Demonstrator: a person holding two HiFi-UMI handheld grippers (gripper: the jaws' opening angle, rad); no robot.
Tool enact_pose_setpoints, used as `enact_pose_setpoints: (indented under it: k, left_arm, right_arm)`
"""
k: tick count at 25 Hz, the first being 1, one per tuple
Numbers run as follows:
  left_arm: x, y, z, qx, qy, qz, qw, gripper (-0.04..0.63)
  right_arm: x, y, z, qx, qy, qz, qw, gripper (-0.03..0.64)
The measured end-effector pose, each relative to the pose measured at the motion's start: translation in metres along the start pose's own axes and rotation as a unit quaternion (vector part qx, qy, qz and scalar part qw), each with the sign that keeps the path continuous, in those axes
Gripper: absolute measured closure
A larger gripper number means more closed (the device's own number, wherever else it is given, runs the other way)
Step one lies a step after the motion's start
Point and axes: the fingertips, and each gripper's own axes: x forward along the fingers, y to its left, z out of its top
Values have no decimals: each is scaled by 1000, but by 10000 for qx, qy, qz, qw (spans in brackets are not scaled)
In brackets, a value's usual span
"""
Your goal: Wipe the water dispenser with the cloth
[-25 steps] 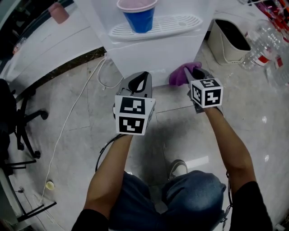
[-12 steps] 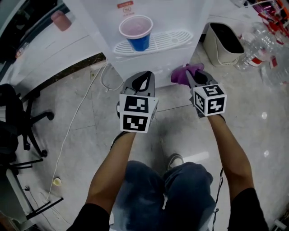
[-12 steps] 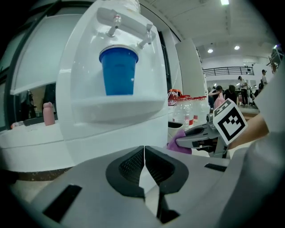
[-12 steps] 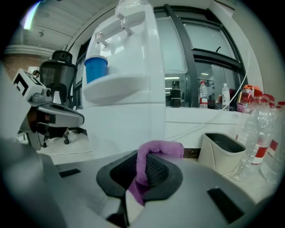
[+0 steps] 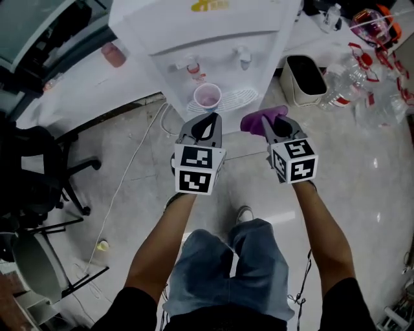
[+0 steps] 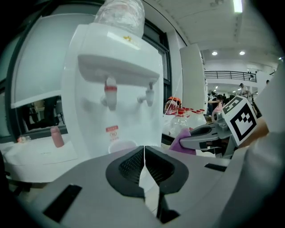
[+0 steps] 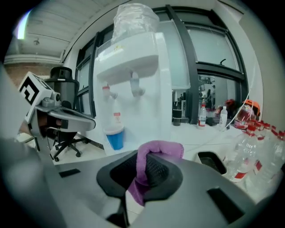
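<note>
Right claw (image 7: 143,168): closed on a purple cloth (image 7: 156,151), with a fold bulging above the pads, held near the front of the white water dispenser (image 5: 207,39). Left claw (image 6: 144,156): pads pressed together with nothing between them, level beside the right one. Dispenser: stands on the floor, with a blue cup (image 5: 207,98) on its drip tray under the taps.

Glossy pale marble floor (image 5: 375,194); black office chair (image 5: 39,178) at left; tall dark-framed windows (image 7: 213,49); ceiling lights (image 6: 237,5) lit.
</note>
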Motion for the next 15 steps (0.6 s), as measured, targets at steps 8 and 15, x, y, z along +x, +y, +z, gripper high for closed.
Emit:
enact_pose_setpoints:
  k: [8,15]
  left_arm:
    - [-84,-5,141,117,-8,72,9999,568]
    - [-158,7,255,198,-250,413,9986,568]
  right_arm:
    - [-95,10,152,58,-249,6,9997,584]
    - [-164,18,292,-145,-817,38,9965,584]
